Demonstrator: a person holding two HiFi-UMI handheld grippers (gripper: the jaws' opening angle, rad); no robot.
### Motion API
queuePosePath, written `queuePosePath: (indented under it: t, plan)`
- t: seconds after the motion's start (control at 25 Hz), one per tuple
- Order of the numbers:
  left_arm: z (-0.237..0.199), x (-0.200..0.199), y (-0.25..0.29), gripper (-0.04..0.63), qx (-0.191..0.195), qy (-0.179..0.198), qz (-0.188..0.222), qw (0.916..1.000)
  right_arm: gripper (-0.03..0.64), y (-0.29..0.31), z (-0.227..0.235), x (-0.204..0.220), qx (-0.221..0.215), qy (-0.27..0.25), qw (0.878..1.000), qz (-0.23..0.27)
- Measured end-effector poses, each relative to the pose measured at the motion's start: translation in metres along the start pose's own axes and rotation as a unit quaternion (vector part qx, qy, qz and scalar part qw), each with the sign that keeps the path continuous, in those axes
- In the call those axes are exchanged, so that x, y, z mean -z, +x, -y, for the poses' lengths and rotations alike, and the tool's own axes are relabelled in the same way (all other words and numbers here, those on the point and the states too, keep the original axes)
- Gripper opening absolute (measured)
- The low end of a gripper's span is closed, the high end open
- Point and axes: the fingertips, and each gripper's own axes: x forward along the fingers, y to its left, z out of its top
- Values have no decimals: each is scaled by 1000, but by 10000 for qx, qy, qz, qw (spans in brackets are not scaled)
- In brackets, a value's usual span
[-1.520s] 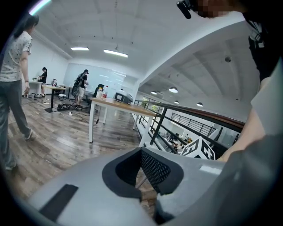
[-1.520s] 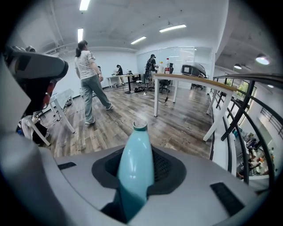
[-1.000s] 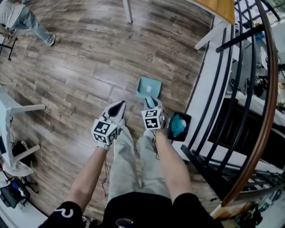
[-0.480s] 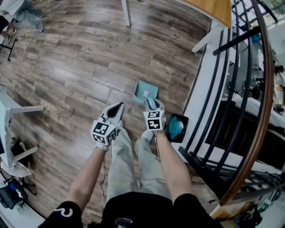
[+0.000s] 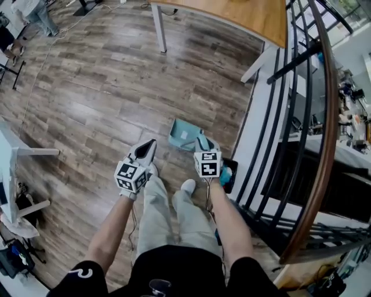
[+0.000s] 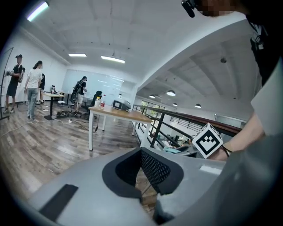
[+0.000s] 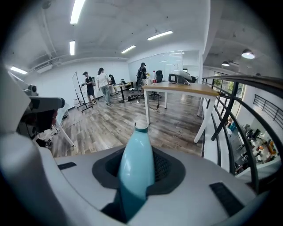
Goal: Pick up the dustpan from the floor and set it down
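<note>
The teal dustpan (image 5: pixel 182 134) hangs just in front of my feet, its pan pointing away over the wooden floor (image 5: pixel 104 98). My right gripper (image 5: pixel 202 141) is shut on its handle. In the right gripper view the teal handle (image 7: pixel 136 170) runs up between the black pads of the right gripper (image 7: pixel 137 178) and its capped end sticks out past them. My left gripper (image 5: pixel 146 149) is beside it on the left, shut with nothing in it. In the left gripper view the dark pads of the left gripper (image 6: pixel 142 176) meet.
A small black bin (image 5: pixel 228 174) with something blue in it stands at my right foot. A black railing (image 5: pixel 272 110) with a wooden handrail runs along the right. A wood-topped table (image 5: pixel 232 11) stands ahead, a white desk (image 5: pixel 14 155) at the left. People stand far back.
Both grippers have risen. The right one has lifted the dustpan by its handle, so it now hangs tilted above the floor. The head view has tilted further forward.
</note>
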Motion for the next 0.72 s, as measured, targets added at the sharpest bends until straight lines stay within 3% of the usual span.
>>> queuePosePath:
  t: [0.72]
  plan:
    - [73, -160, -57, -3, -182, 336, 666, 9970, 87, -211, 56, -190, 241, -468, 9910, 1230]
